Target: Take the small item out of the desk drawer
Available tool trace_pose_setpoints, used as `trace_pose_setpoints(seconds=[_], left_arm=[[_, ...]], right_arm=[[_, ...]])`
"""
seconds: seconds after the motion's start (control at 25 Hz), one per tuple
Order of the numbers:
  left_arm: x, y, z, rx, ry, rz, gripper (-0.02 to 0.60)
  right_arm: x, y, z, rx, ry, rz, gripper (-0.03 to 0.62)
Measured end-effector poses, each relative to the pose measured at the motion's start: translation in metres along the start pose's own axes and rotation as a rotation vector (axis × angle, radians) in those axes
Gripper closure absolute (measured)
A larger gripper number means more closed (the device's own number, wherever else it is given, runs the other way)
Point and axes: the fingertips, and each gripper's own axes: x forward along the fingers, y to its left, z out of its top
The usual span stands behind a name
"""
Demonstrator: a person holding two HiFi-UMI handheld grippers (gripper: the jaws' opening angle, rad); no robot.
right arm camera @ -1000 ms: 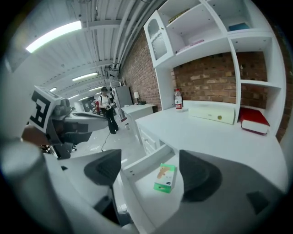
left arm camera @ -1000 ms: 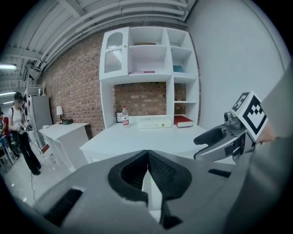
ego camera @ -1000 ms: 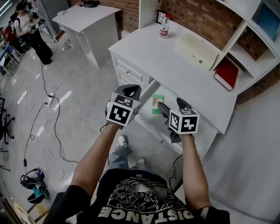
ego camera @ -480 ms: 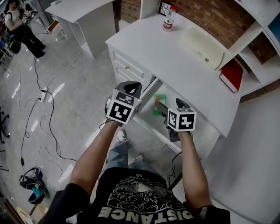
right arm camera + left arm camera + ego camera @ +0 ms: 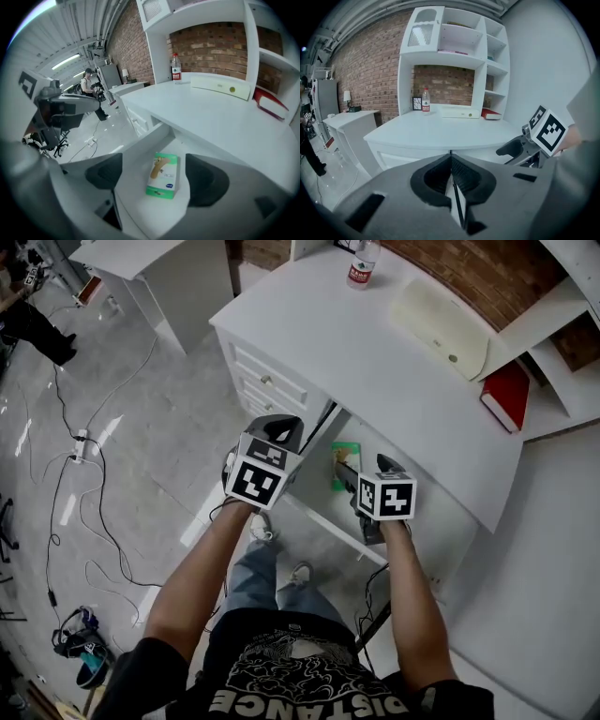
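Observation:
A small green and white box lies flat in the open white desk drawer. In the right gripper view the box shows between the two dark pads, and neither pad touches it. My right gripper hovers over the box's near end, and its jaws are opening. My left gripper hangs to the left of the drawer, level with the desk's edge. In the left gripper view its jaws are shut with nothing held between them.
On the white desk top stand a bottle with a red label, a cream case and a red book. A stack of closed drawers is left of the open one. Cables trail across the floor.
The head view has shifted closer over the desk. My right gripper has edged nearer the green box. The left gripper has stayed beside the drawer.

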Motion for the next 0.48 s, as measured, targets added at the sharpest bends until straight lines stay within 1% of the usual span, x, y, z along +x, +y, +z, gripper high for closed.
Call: trace_pose_setpoints(seconds=[0.32, 0.48], left_arm=[[0.031, 0.011, -0.021, -0.011, 0.050, -0.067, 0.572], [0.044, 0.010, -0.027, -0.011, 0.063, -0.092, 0.572]], right_arm=[[0.038, -0.015, -0.024, 0.062, 0.085, -0.046, 0.168], [0.055, -0.017, -0.038, 0.098, 0.116, -0.045, 0.166]])
